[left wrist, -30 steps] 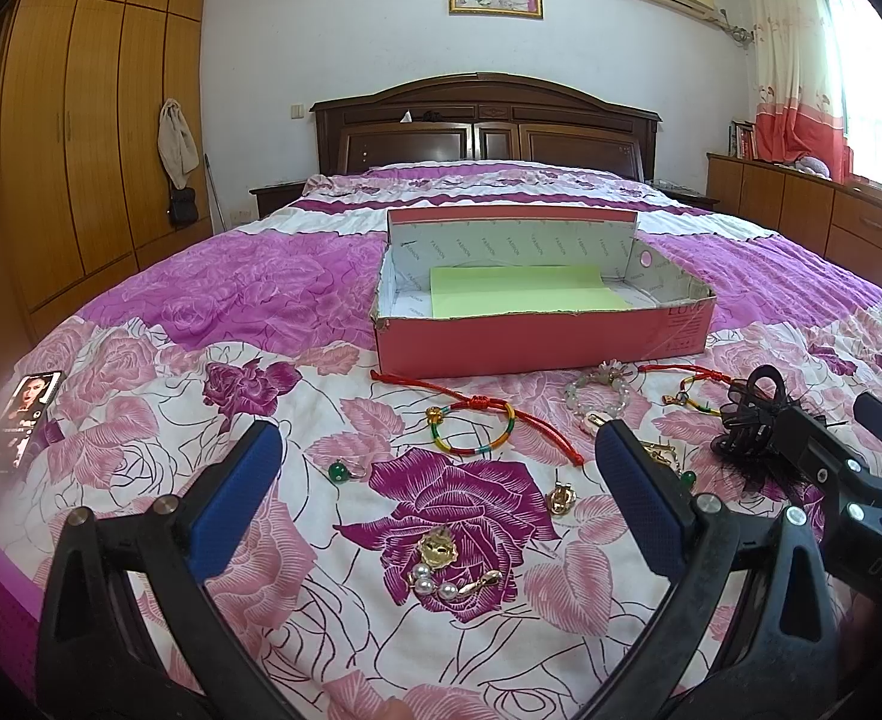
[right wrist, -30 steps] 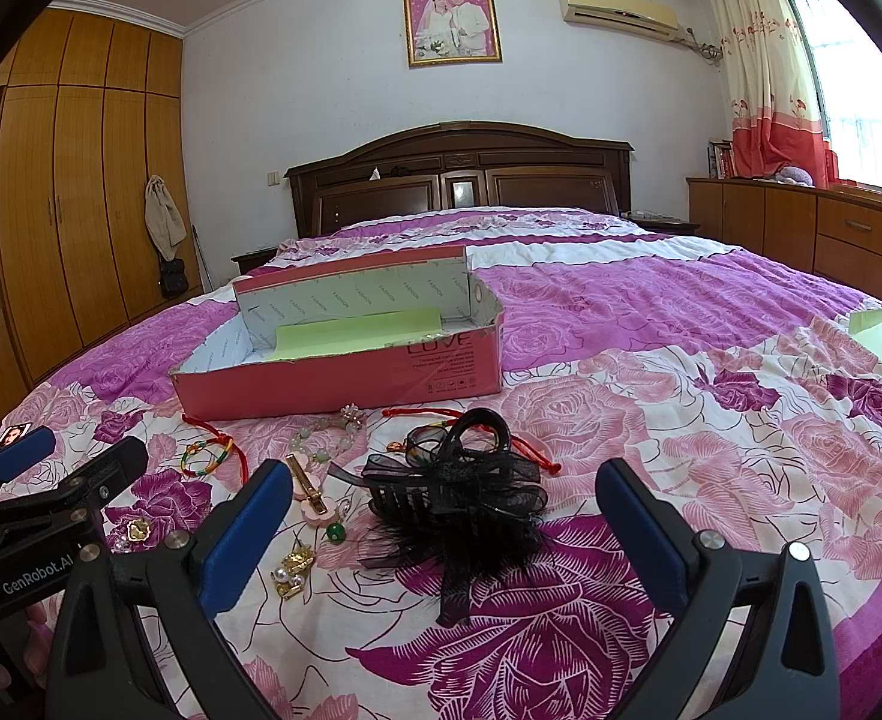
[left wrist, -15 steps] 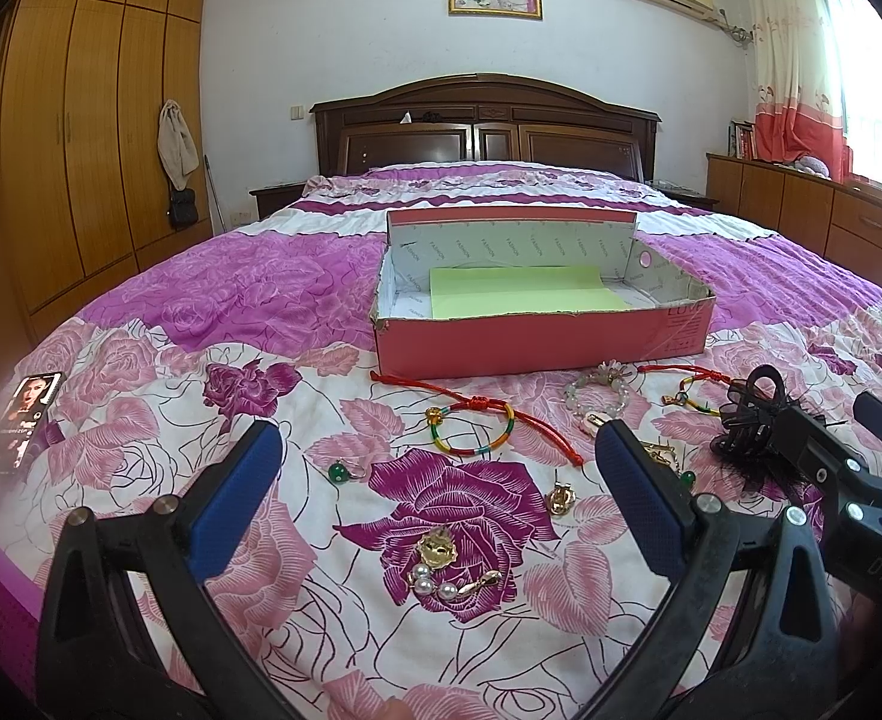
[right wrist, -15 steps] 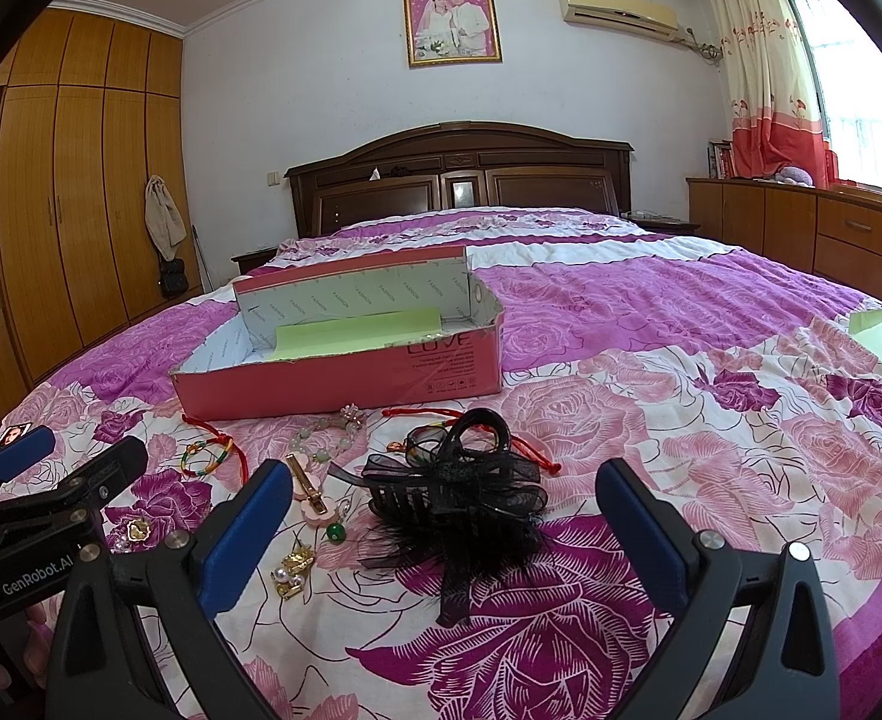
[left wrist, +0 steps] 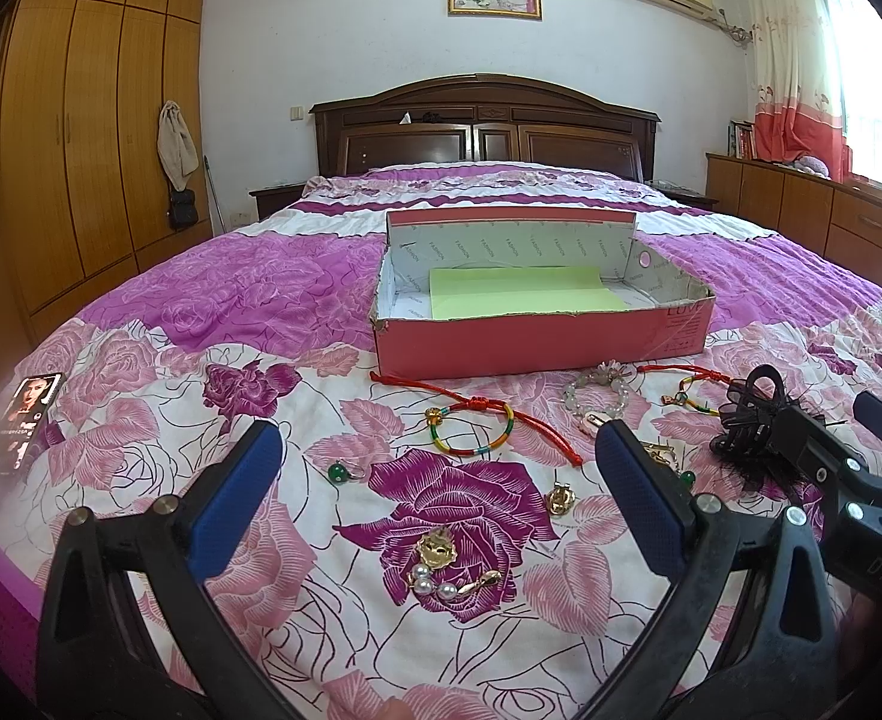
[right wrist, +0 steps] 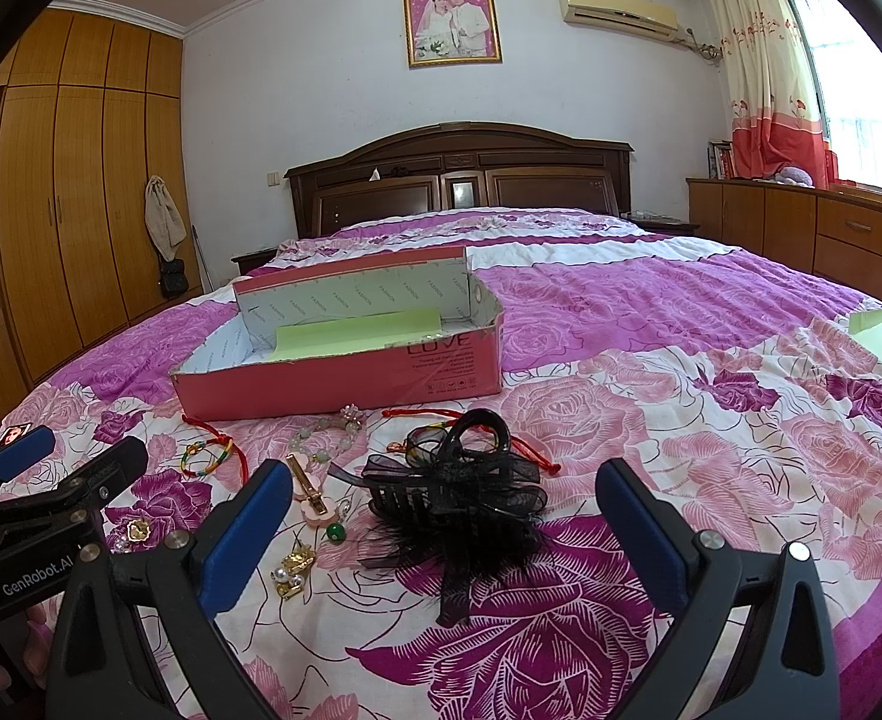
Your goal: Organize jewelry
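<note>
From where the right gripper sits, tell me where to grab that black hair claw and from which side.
Take the black hair claw by its comb-toothed body, probably coming straight ahead and down with the open right gripper. The body looks like the only rigid part; the organza bow and feathery trim would likely just squash, and the handle loop points away toward the pink box.

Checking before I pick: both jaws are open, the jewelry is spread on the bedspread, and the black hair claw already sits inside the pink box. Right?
Not quite. The black hair claw is not in the pink box; it lies on the bedspread in front of it, as the right wrist view shows. The rest holds: both sets of jaws are open and the jewelry is spread on the bedspread.
</note>
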{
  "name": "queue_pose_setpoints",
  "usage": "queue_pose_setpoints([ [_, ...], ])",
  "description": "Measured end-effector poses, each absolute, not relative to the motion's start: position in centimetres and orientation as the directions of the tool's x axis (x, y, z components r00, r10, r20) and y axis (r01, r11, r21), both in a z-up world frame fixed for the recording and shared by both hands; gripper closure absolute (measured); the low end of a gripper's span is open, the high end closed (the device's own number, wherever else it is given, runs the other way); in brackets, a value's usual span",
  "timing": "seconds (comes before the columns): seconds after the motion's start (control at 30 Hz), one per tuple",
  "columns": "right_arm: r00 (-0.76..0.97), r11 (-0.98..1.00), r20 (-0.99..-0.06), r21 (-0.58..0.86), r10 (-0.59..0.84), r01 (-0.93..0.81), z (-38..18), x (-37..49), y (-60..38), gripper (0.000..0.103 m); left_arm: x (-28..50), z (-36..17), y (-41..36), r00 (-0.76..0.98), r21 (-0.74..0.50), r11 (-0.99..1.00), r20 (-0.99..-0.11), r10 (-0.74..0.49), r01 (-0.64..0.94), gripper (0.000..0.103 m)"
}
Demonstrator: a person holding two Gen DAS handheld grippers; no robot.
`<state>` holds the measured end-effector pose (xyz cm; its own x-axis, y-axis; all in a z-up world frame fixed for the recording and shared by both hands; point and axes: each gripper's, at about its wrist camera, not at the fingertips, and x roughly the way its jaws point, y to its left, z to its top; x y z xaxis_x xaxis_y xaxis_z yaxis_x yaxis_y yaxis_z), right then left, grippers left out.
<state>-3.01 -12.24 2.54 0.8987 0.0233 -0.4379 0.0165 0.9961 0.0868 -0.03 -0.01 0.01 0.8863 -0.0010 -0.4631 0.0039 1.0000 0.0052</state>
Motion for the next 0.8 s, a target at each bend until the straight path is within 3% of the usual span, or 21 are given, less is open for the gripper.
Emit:
queue_pose_setpoints([
  [0.5,0.891,0.989,-0.453,0.146,0.036,0.034,3.3,-3.0,-13.4,0.000,0.8,0.9,0.6,0.873,-0.003,1.000,-0.488,-0.023,0.025,0.005],
  [0.8,0.840,0.960,-0.539,0.263,0.061,0.099,4.9,-1.8,-16.7,0.000,2.5,0.8,1.0,0.799,-0.055,0.997,-0.596,-0.075,0.053,0.005],
])
